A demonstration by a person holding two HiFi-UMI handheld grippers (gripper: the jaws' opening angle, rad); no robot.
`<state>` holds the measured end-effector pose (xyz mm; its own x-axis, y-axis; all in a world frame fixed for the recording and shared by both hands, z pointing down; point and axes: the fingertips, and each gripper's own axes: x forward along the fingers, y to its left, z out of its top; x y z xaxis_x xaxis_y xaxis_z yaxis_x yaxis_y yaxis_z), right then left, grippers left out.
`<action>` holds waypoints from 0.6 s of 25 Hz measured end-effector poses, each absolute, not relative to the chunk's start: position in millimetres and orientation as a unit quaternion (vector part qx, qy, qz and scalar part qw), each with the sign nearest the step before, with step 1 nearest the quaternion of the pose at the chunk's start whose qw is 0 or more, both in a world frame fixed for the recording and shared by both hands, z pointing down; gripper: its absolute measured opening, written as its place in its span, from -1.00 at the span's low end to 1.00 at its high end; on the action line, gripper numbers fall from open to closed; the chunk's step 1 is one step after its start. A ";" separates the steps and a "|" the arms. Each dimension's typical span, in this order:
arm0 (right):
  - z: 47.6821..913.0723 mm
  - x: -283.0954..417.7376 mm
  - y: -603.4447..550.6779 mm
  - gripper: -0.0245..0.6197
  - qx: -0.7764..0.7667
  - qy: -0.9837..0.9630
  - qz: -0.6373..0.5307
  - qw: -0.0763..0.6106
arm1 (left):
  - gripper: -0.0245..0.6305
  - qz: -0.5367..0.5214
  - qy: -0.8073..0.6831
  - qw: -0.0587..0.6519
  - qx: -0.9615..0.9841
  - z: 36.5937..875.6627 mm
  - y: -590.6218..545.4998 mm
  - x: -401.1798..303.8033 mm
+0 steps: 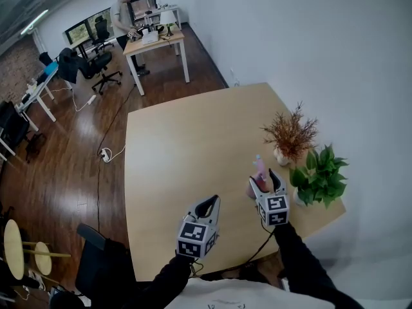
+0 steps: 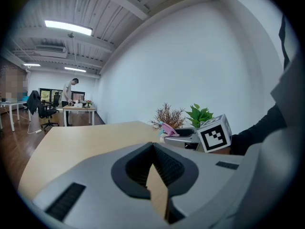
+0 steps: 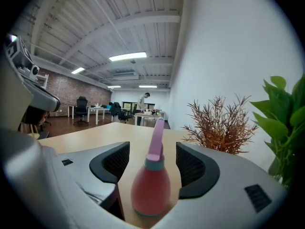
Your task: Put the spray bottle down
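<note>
**Spray bottle upright on the table, right jaws spread around it**

The pink, bulb-shaped plastic spray bottle [image 3: 150, 185] with its pale teal collar stood upright on the light wooden table [image 1: 180, 147]. It was close to the table's right edge, toward the near right corner, just beside a dried russet plant [image 1: 291, 134] and a leafy green potted plant [image 1: 318, 172]. The right gripper [image 3: 152, 163] had its jaws spread wide on either side of the bottle, and the ribbed pads stood clear of the neck. The left gripper [image 2: 155, 168] hung over the near part of the table with its jaws pressed together and nothing between them.

The placing looked all but finished. The step in hand seemed to be drawing the right gripper away, and doing that well would mean pulling straight back along the line of the jaws, level and without rolling. That way neither pad would clip the wide bulb or the tall slim head and tip the bottle toward the plants.

Some things were hard to settle. The bottle's foot was cut off by the gripper body in the right gripper view and covered by the jaws in the head view. Whether the bulb brushed the lower part of the left-hand jaw could not be told. The pots were mostly hidden
</note>
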<state>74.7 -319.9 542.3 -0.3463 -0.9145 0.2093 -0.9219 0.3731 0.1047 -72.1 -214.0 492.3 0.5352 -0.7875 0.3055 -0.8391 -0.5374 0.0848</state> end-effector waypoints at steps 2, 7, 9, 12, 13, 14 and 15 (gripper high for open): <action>540.7 83.2 -303.0 0.00 0.566 -0.816 0.024 0.113 | -0.93 0.115 -0.468 0.111 0.869 491.5 -212.4 -71.7; 545.5 85.9 -244.7 -0.01 0.554 -0.824 0.060 0.100 | -0.93 0.119 -0.463 0.114 0.871 496.6 -204.8 -67.9; 553.2 80.6 -221.1 -0.12 0.542 -0.830 0.081 0.104 | -0.93 0.123 -0.460 0.117 0.871 500.8 -199.1 -64.7; 557.7 78.9 -196.7 -0.38 0.532 -0.834 0.106 0.100 | -0.93 0.125 -0.456 0.123 0.873 507.3 -191.3 -57.6; 555.2 80.0 -191.6 -0.51 0.533 -0.834 0.109 0.095 | -0.93 0.125 -0.454 0.125 0.873 508.8 -188.7 -55.0; 550.7 81.7 -187.9 -0.58 0.535 -0.833 0.109 0.090 | -0.93 0.126 -0.452 0.126 0.874 509.5 -186.1 -52.5; 545.2 83.7 -185.1 -0.72 0.537 -0.832 0.107 0.085 | -0.93 0.126 -0.449 0.127 0.875 509.4 -183.8 -50.3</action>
<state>83.7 -185.1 545.2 -0.4082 -0.8761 0.2566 -0.9125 0.3998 -0.0863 -50.3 -183.8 509.4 0.5647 -0.7544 0.3345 -0.8185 -0.5639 0.1101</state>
